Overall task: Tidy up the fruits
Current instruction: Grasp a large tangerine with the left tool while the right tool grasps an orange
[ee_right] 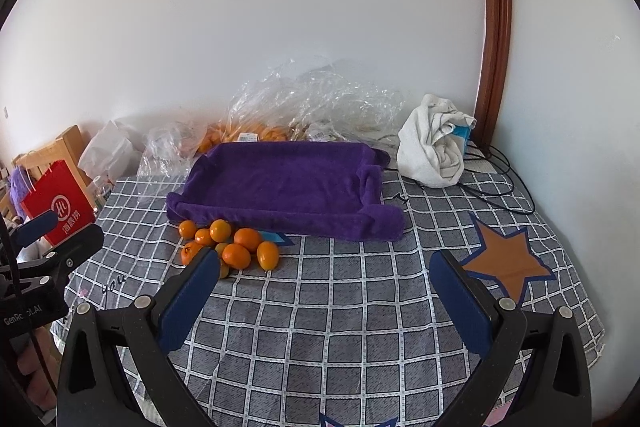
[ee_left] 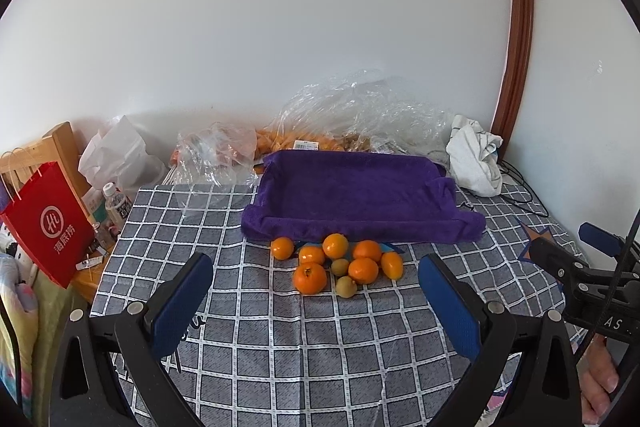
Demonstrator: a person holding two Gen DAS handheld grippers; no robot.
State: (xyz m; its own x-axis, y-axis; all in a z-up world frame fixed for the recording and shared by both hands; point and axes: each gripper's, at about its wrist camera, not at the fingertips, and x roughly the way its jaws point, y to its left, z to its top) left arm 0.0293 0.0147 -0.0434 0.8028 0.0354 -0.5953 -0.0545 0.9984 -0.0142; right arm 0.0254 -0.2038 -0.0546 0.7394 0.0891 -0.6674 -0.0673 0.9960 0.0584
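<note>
Nine fruits [ee_left: 338, 265] sit bunched against the purple tray's [ee_left: 360, 195] front edge, ready for loading. I hold my left gripper [ee_left: 316, 303] and right gripper [ee_right: 324, 291] released, empty.

a table under a grey checked cloth [ee_left: 280, 347] carries everything. straight ahead of the left gripper [ee_left: 316, 291] lies a cluster of 7 oranges [ee_left: 363, 270] and 2 small greenish fruits [ee_left: 346, 286], touching one another. just beyond them sits a purple towel-lined tray [ee_left: 360, 195]. behind it lie clear plastic bags [ee_left: 360, 107], and to the far right a crumpled white cloth [ee_left: 474, 159].
</note>
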